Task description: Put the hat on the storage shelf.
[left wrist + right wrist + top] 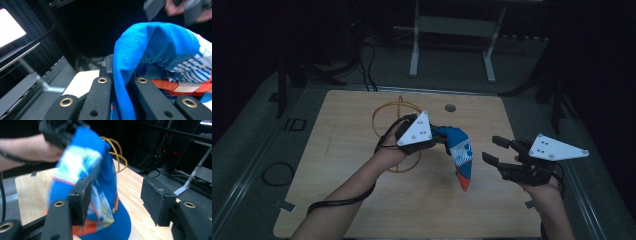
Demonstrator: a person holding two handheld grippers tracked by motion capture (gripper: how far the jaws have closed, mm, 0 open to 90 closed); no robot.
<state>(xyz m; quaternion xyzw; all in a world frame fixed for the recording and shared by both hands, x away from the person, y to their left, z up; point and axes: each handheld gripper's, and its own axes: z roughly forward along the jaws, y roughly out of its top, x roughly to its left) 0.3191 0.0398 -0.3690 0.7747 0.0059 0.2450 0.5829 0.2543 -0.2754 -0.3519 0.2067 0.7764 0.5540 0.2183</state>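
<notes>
A blue cap (460, 152) with white-striped panels and an orange brim tip hangs above the wooden table (352, 190), its brim pointing down. My left gripper (443, 137) is shut on the cap's blue fabric edge (122, 82), which runs between its two jaws. An orange strap with a metal buckle (186, 86) shows inside the cap. My right gripper (494, 150) stands open just right of the cap, with nothing between its pads (155, 200). In the right gripper view the cap (105, 202) hangs blurred behind the left pad.
A yellow-orange wire hoop stand (399, 112) sits on the table behind the left hand. A round hole (450, 107) marks the table's far side. A metal frame (452, 35) and cables lie on the dark floor beyond.
</notes>
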